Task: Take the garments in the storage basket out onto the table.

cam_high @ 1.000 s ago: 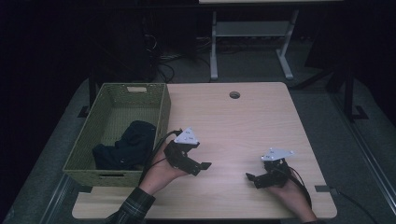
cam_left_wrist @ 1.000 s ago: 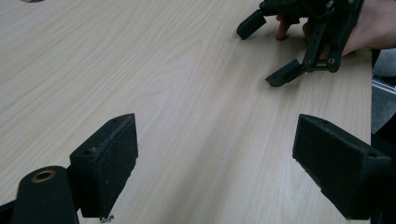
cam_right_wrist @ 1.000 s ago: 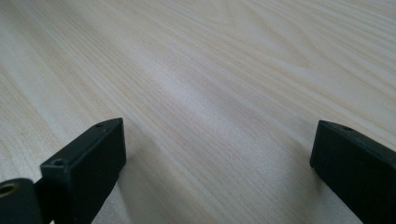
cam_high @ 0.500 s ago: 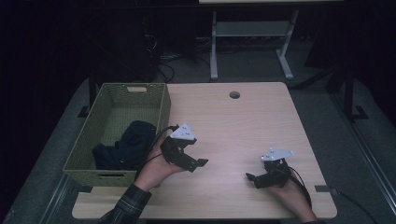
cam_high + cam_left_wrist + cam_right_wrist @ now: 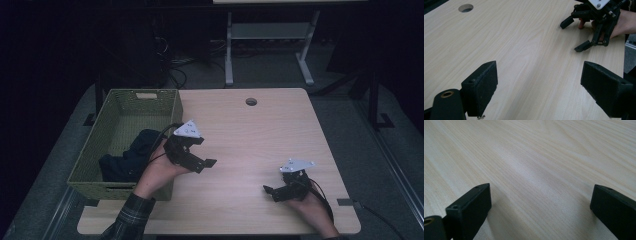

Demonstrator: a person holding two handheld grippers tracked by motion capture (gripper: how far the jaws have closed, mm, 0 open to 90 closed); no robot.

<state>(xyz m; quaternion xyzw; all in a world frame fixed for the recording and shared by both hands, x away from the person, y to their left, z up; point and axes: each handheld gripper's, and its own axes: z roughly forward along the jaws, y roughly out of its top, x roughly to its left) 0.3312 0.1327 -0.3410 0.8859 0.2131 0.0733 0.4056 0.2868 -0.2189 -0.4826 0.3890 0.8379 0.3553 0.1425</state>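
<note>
High view dim overall; room beyond surface far edge nearly black. Surface itself evenly lit from above, pale wood clear, no hard glare. Slight softness, coarse grain in dark areas. Left claw view brighter, near jaws slightly blurred, soft shadows beneath right claw. Right claw view: broad soft sheen mid-surface, faint jaw shadows, far edge defocused.

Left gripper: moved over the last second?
Yes. The left gripper has drifted slightly toward the green basket, away from the table's cable hole.
</note>
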